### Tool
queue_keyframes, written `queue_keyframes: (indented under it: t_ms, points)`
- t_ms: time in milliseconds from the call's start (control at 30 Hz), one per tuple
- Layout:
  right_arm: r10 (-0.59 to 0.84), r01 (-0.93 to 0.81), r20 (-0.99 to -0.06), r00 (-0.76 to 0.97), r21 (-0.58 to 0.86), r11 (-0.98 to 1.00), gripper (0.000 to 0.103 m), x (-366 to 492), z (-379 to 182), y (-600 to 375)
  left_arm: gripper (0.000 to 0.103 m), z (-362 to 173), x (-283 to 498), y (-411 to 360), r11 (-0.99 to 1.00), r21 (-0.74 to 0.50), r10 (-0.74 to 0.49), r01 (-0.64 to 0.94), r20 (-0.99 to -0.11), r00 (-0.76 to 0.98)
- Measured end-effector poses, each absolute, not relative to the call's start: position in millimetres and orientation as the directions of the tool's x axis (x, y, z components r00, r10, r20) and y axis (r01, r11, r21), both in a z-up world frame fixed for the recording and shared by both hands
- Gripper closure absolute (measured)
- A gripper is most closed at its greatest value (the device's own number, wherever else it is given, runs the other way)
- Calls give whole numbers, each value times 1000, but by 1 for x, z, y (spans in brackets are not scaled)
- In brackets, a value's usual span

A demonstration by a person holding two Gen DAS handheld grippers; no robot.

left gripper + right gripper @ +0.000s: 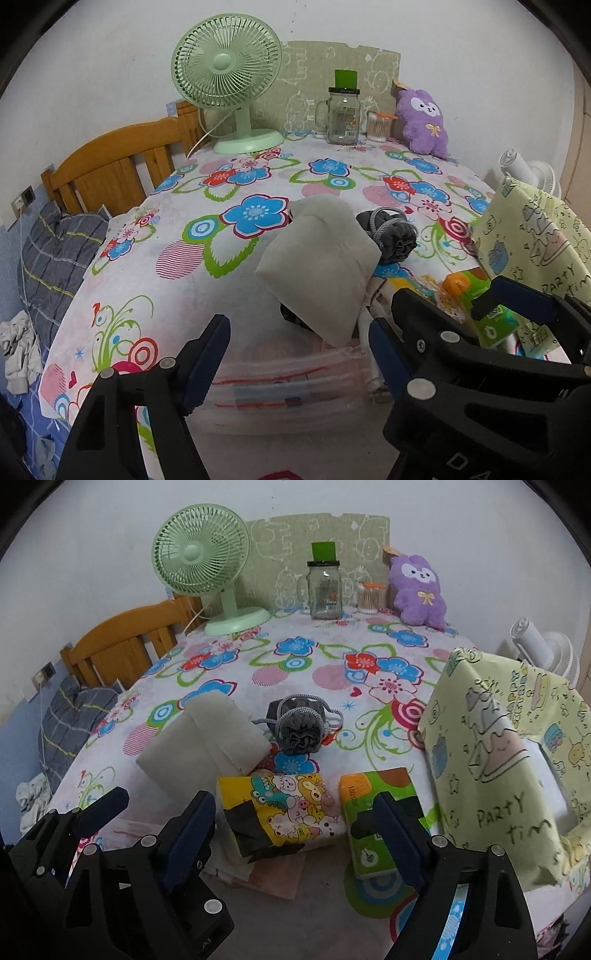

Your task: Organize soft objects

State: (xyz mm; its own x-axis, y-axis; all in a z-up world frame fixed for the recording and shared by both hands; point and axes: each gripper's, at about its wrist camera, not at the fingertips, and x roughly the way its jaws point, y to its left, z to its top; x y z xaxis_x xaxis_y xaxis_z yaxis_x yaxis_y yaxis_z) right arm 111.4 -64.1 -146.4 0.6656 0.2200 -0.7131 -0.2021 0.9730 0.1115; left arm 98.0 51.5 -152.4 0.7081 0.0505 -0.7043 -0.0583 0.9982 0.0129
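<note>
A folded beige cloth (317, 266) lies on the flowered tablecloth (229, 258), just beyond my left gripper (295, 354), which is open and holds nothing. Behind the cloth sits a grey drawstring pouch (299, 727). My right gripper (295, 830) is open as well. A yellow cartoon tissue pack (284, 808) lies in the gap between its fingers, with no pad pressing on it. A green tissue pack (380, 812) is partly hidden behind the right finger (395, 834). A box wrapped in pale yellow cartoon paper (498, 757) stands at the right.
At the back stand a green desk fan (225, 92), a glass jar (343, 118), a cotton-swab pot (378, 127) and a purple plush (424, 118). A clear zip pouch (288, 376) lies under the left gripper. A wooden headboard (110, 166) and bedding are beyond the left edge.
</note>
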Motion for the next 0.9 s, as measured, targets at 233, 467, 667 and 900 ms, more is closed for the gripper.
queue_keyframes:
  t_ms: [233,467,667,900]
  points:
    - [243,-205,-747,619,145,968,19,125,-157,-59,29,-160,108,52,998,25,58,-59,-722,689]
    - [251,-211,-752,609,152,966,28,128,-159,-56,30,-162,112,53,998,25,60,-61,-727,684]
    - [251,-224,-751,611,141,964,56,130,-155,-54,33,-159,116,51,998,30,63,-61,-728,683]
    - [258,-206,-753,606,164,965,56,137,-154,-59,38,-156,123,47,999,35,50,-36,-723,690]
